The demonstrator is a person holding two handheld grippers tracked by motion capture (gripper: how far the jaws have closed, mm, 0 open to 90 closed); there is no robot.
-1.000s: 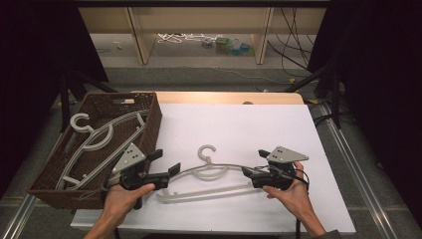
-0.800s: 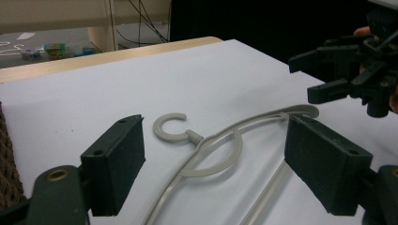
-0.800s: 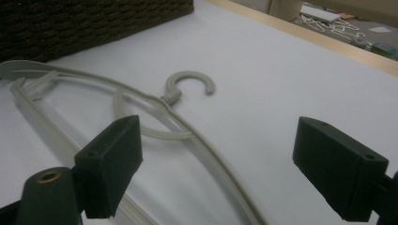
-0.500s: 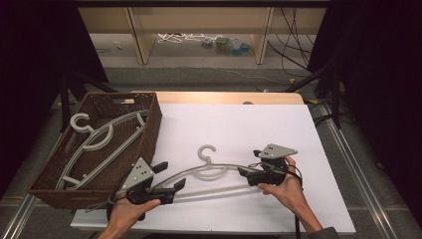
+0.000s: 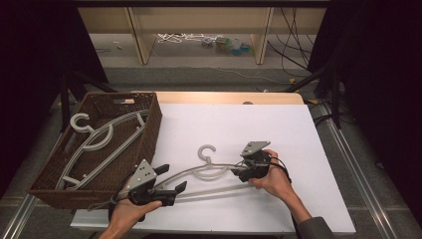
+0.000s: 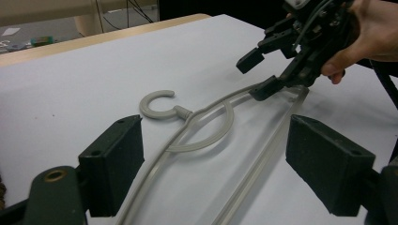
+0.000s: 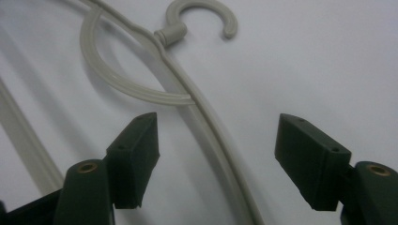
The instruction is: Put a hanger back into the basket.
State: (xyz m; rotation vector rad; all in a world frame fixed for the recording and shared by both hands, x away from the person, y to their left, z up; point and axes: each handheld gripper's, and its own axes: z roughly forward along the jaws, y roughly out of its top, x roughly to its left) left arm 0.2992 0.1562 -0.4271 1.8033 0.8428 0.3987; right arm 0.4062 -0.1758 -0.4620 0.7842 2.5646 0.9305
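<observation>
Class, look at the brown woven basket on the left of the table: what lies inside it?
Inside the basket lie pale plastic hangers, at least two, hooks toward its far end. The near wall hides their lower ends and the basket floor there.

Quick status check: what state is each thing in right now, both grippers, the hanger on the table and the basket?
Left gripper: open, jaws astride the hanger's arm and bar, pads not pressing.
Right gripper: open, jaws have just been closing, hanger's arm between them, not clamped.
Hanger: lying flat on the white table.
Basket: holds other hangers.
</observation>
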